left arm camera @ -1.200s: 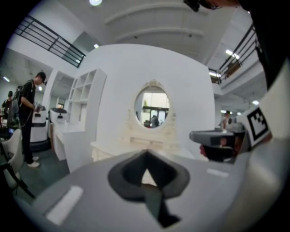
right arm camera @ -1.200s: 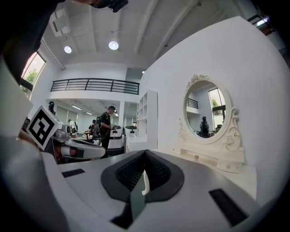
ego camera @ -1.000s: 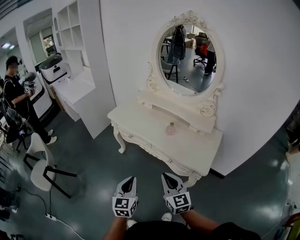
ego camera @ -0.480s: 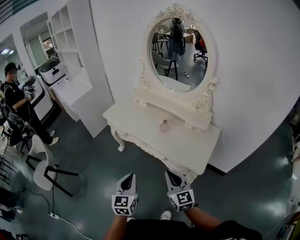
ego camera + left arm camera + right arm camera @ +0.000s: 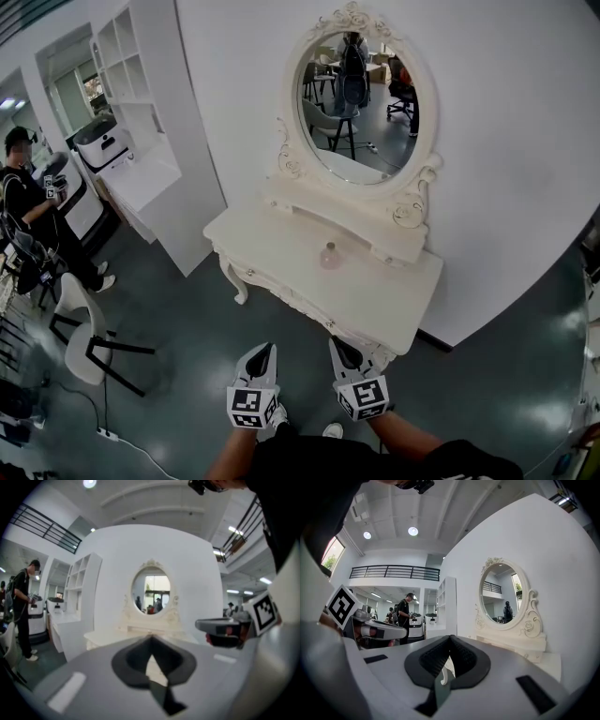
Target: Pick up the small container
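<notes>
The small container [image 5: 329,255] stands on the white surface [image 5: 375,298], below the round mirror [image 5: 356,94]. It is well apart from both sets of fingers, out in front of them. It looks like a little pale pink bottle with a round belly and a thin top. The left gripper [image 5: 265,348] and the right gripper [image 5: 335,342] hang side by side over the dark floor [image 5: 187,328], close to the person's body, pointing at the surface. Both sets of fingers are pressed together with nothing in them.

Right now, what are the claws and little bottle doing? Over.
Both shut, empty: left claw, right claw. Untouched: small container, upright on dressing table. Nothing blocking.
</notes>
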A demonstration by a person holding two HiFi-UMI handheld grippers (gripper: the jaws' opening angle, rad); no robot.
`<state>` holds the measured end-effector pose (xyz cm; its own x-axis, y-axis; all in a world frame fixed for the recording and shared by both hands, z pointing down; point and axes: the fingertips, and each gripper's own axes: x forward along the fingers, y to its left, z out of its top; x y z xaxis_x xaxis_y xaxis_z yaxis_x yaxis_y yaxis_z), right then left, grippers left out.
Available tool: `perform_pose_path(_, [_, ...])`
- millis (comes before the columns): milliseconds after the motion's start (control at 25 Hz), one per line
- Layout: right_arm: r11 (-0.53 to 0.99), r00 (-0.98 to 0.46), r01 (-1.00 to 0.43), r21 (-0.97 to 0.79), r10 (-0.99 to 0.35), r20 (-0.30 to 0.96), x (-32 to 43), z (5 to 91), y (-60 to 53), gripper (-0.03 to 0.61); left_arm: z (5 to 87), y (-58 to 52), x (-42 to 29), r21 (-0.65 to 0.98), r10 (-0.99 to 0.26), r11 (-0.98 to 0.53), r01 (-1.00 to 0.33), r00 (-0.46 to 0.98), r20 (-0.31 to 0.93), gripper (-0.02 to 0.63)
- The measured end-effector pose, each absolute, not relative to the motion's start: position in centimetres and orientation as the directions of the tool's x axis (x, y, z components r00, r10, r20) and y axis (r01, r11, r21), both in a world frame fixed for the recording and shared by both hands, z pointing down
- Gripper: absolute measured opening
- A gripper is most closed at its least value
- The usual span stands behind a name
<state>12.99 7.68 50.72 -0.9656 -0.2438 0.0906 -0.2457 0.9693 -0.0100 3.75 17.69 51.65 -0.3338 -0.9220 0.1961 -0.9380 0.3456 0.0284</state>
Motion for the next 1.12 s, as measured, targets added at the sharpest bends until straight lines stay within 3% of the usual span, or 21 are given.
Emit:
perform_pose_path(640, [0.960,-0.957,-0.277,0.032,-0.279,0.083,1.2,49.7,8.3,0.005,51.1,16.2,-7.1,0.024,-0.953,0.267,-0.963,-0.260,0.158,0.006])
perform_pose_path(1120, [0.936,-0.930,-0.346,0.057,-0.350,0.114,-3.3,50.1,9.6,0.005,52.7,16.1,-11.9,0.076,-0.972,0.188,-0.979,-0.175,0.156,0.006])
